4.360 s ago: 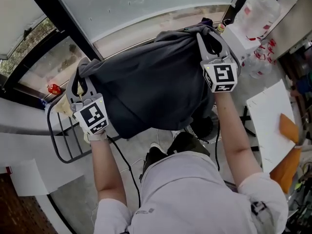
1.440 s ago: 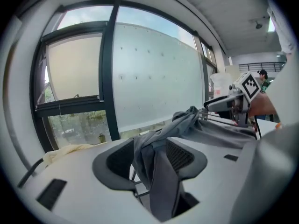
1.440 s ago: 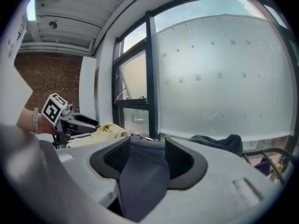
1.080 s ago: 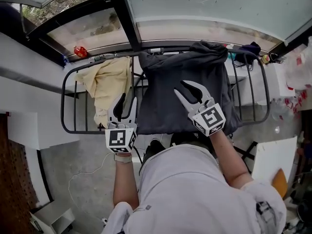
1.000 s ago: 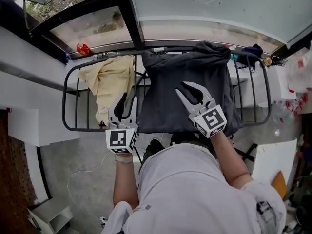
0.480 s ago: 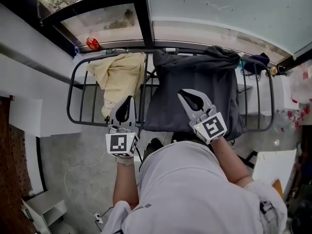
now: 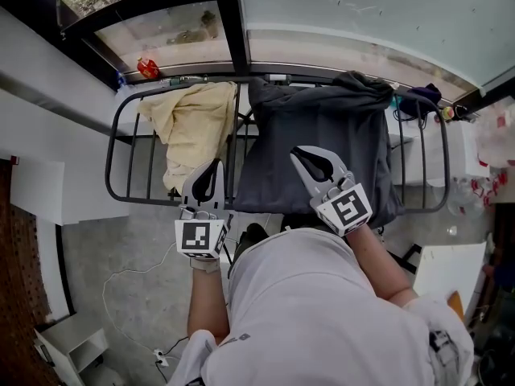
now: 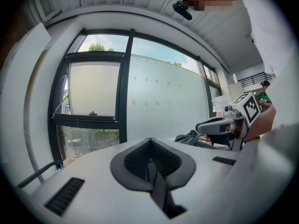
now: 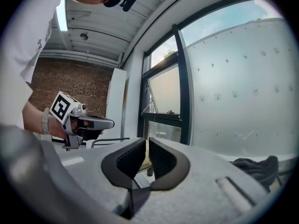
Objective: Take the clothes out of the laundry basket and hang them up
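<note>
The person is wearing a pale grey short-sleeved T-shirt, filling the lower middle of the head view. The left gripper and right gripper are showing light grey shells, black pads and cubes with black-and-white square markers.

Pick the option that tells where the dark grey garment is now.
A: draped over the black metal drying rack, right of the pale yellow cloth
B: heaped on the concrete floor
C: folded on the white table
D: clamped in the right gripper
A: in the head view the dark grey garment hangs over the black metal drying rack, with the pale yellow cloth draped on its left.
</note>
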